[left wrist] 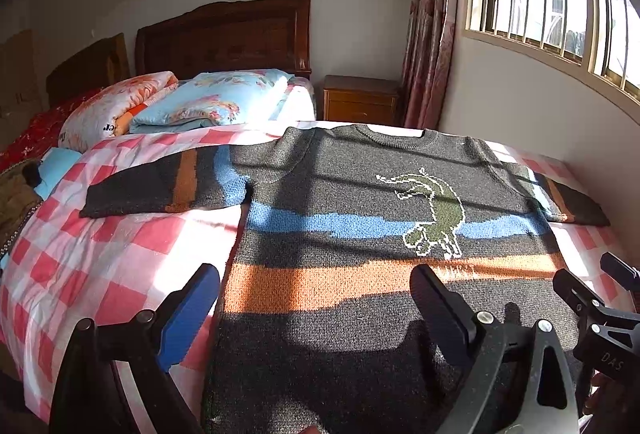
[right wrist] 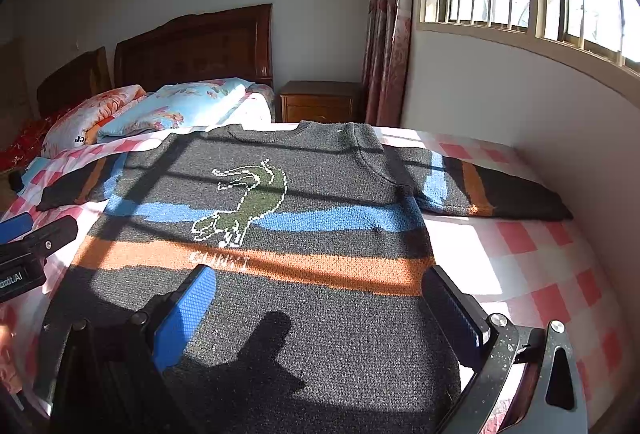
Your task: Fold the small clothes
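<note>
A small dark grey knit sweater (left wrist: 340, 193) with blue and orange stripes and a green crocodile lies flat, face up, on the bed, sleeves spread to both sides. It also shows in the right wrist view (right wrist: 280, 314). My left gripper (left wrist: 316, 298) is open and empty, hovering over the sweater's lower left part near its hem. My right gripper (right wrist: 320, 298) is open and empty over the lower right part. The right gripper also shows in the left wrist view (left wrist: 600, 298), and the left gripper in the right wrist view (right wrist: 28, 246).
The bed has a pink and white checked sheet (left wrist: 100, 258). Folded floral quilts (left wrist: 208, 101) lie near the wooden headboard (left wrist: 224, 33). A wooden nightstand (left wrist: 360, 99) stands beyond. A wall (right wrist: 540, 121) with a barred window runs along the bed's right side.
</note>
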`<state>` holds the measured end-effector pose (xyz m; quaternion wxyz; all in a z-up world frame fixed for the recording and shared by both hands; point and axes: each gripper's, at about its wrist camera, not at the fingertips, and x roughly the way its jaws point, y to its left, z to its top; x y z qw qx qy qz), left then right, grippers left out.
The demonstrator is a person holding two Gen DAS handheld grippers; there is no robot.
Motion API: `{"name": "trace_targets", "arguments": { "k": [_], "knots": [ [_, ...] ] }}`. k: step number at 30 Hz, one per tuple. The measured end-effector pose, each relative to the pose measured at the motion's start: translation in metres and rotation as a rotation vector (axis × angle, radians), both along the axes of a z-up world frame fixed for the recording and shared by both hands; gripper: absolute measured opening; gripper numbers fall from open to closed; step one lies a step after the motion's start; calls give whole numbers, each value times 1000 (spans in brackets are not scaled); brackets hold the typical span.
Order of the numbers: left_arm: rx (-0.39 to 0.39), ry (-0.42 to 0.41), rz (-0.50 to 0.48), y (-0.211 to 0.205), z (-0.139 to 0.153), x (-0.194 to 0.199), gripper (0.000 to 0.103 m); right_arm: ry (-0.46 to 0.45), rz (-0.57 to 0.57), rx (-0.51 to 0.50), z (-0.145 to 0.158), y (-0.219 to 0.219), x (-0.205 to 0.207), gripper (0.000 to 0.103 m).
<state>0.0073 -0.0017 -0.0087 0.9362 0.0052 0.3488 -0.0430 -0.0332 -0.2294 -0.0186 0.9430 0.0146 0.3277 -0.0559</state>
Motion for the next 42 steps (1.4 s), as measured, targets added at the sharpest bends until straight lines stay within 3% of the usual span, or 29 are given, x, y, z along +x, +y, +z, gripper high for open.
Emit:
{"name": "trace_targets", "arguments": {
  "k": [7, 10, 16, 19, 21, 25, 28, 32, 39, 42],
  "knots": [
    [-7, 17, -19, -8, 2, 8, 97, -3, -5, 59, 7, -15, 3, 103],
    [-9, 24, -28, -12, 5, 14, 97, 4, 2, 154, 9, -33, 11, 103],
    [-78, 72, -81, -28, 12, 31, 96, 7, -32, 617, -3, -118, 24, 103],
    [-52, 88, -113, -47, 12, 37, 96, -17, -102, 882, -21, -172, 25, 103],
    [-16, 96, -134, -61, 11, 41, 96, -11, -166, 1001, -33, -209, 24, 103],
    [-10, 145, -202, -90, 7, 50, 96, 29, -267, 1138, -50, -270, 22, 103],
    [-16, 170, -237, -111, 5, 57, 94, 63, -347, 1185, -55, -301, 20, 103],
    [1, 196, -293, -138, 1, 66, 93, 161, -436, 1142, -53, -346, 34, 103],
    [-11, 235, -318, -152, -5, 82, 91, 179, -485, 1175, -56, -371, 59, 103],
    [-15, 249, -314, -149, -7, 88, 91, 143, -510, 1166, -65, -386, 66, 103]
  ]
}}
